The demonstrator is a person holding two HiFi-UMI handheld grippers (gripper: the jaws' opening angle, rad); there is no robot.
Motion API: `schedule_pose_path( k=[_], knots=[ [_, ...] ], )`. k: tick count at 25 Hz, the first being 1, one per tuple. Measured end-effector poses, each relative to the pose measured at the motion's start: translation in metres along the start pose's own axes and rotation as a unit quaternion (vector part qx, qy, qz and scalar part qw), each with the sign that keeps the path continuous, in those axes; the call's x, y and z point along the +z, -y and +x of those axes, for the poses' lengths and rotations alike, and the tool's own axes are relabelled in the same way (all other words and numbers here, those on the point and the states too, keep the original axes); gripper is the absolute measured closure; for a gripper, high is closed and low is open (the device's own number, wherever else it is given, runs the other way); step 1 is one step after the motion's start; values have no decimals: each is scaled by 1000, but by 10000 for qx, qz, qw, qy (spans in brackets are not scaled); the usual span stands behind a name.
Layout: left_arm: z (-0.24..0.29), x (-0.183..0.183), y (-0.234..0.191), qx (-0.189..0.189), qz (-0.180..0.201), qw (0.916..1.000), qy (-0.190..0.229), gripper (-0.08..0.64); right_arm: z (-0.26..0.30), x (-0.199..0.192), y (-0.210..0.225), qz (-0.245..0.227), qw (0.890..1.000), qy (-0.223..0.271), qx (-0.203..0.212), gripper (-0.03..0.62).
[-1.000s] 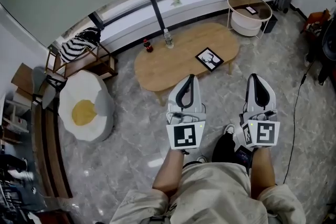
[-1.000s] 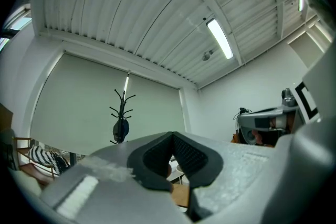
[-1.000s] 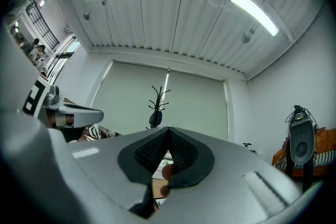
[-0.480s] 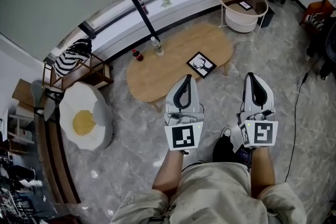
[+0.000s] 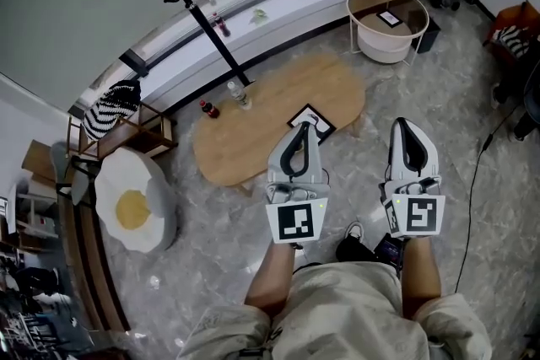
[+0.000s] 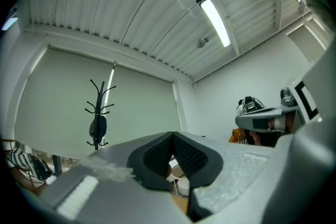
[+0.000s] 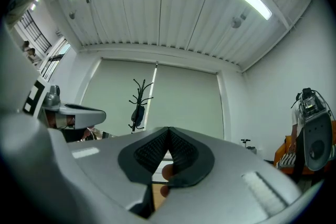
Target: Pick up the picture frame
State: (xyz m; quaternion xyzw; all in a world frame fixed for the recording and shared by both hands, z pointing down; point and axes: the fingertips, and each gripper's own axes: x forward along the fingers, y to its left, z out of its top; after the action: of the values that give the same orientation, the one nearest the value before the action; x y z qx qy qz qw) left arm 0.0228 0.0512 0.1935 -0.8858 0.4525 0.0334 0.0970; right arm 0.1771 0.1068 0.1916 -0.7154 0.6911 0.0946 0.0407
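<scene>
your left gripper [image 5: 299, 132] is closed with nothing between its jaws, and your right gripper [image 5: 408, 131] is closed and empty too. both point ahead of you, side by side, over the marbled floor [image 5: 211, 223]. the picture frame [image 5: 316, 117] lies flat on the oval wooden table [image 5: 245, 143], towards its right end, partly hidden behind the left gripper's tip.

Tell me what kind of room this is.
Probably a living room or lounge, perhaps a staged one: an oval wooden coffee table, a fried-egg floor cushion beside it, and a coat stand by the long window wall.
</scene>
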Motion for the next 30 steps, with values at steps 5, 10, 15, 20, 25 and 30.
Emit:
schedule_pose_path(
  k=[5,10,15,20,25,30],
  knots=[
    [44,-1,17,64,85,9999,15,555,29,-1,41,109,9999,110,-10,591],
    [67,-5,14,140,110,9998,11,555,55,-4,51,44,9998,179,51,591],
    [91,-18,-7,154,21,9999,1,555,85,-18,47,34,9999,129,67,591],
    [122,-26,-33,68,-38,10000,55,555,124,-20,39,-103,9999,116,19,591],
    [149,-30,-68,30,-94,9999,110,555,164,-19,26,-183,9997,133,-28,591],
    [172,-34,-98,-61,-34,9998,204,555,198,-22,12,-238,9996,142,-78,591]
  ],
)
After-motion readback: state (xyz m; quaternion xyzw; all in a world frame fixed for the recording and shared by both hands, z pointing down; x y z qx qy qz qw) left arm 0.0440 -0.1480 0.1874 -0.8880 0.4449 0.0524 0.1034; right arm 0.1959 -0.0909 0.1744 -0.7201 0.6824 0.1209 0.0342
